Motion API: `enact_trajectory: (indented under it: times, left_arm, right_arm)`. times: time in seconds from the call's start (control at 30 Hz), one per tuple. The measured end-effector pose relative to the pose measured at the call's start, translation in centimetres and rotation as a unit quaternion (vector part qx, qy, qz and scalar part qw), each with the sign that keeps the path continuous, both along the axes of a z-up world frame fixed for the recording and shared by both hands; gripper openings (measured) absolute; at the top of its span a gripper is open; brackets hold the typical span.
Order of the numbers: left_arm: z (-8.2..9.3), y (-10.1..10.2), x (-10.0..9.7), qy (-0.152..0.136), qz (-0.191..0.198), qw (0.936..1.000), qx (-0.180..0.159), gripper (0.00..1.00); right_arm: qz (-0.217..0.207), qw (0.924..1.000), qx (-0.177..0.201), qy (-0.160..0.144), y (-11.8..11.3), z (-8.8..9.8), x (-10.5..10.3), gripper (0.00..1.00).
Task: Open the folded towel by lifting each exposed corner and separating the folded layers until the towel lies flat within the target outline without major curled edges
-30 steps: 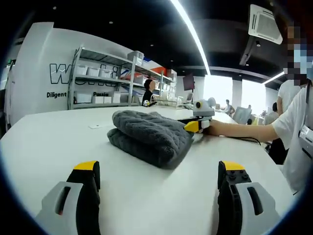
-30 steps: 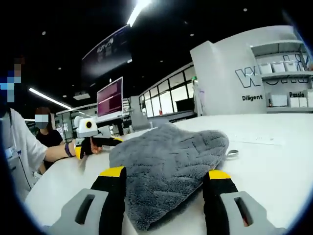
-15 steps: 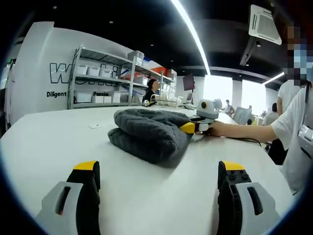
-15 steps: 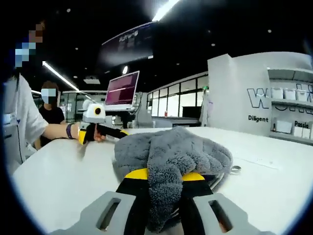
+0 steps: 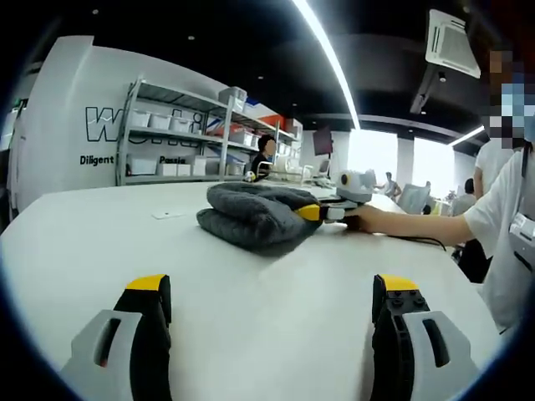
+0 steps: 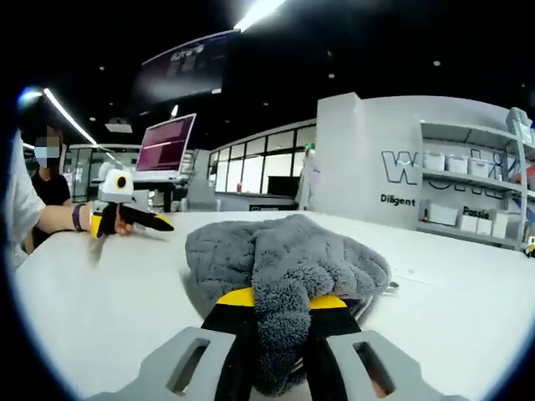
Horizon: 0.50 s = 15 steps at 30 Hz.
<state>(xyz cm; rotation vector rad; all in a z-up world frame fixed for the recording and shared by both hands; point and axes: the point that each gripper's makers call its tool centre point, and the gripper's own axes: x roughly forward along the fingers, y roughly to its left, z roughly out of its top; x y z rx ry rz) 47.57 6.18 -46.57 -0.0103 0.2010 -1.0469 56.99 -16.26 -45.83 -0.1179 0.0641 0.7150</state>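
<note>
A grey folded towel (image 5: pixel 251 215) lies bunched on the white table (image 5: pixel 100 242), well ahead of my left gripper (image 5: pixel 274 288), whose yellow-tipped jaws stand open over bare tabletop. At the towel's right side, my right gripper (image 5: pixel 311 212) grips its edge, with a person's hand (image 5: pixel 368 219) behind it. In the right gripper view, the right gripper (image 6: pixel 282 302) is shut on a thick fold of the towel (image 6: pixel 284 251), which rises between its jaws. Far off on the left, the left gripper (image 6: pixel 134 219) rests low over the table in a hand.
A small white label (image 5: pixel 167 215) lies on the table left of the towel. A small metal ring (image 6: pixel 391 286) lies beside the towel. A thin cable (image 5: pixel 426 238) runs along the table at the right. Shelves with bins (image 5: pixel 167 142) stand behind; a person in white (image 5: pixel 510 217) is at the right edge.
My right gripper went from open around the towel's edge to shut on a fold of it. The towel has bunched up and slid farther from my left gripper, which stayed still.
</note>
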Motion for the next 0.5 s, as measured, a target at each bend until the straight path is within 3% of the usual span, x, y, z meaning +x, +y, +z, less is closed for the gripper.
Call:
enact_trajectory:
  times: [0.23, 0.5]
  left_arm:
    - [0.0, 0.0, -0.1, 0.000, 0.001, 1.0000, 0.000, 0.99]
    - [-0.1, 0.0, 0.0, 0.001, 0.001, 1.0000, 0.000, 0.99]
  right_arm:
    - [-0.083, 0.9965, 0.005, 0.004, -4.3, 0.0, 1.6, 0.13]
    - [-0.162, 0.9868, 0.005, 0.006, -7.8, -0.1, 2.4, 0.13]
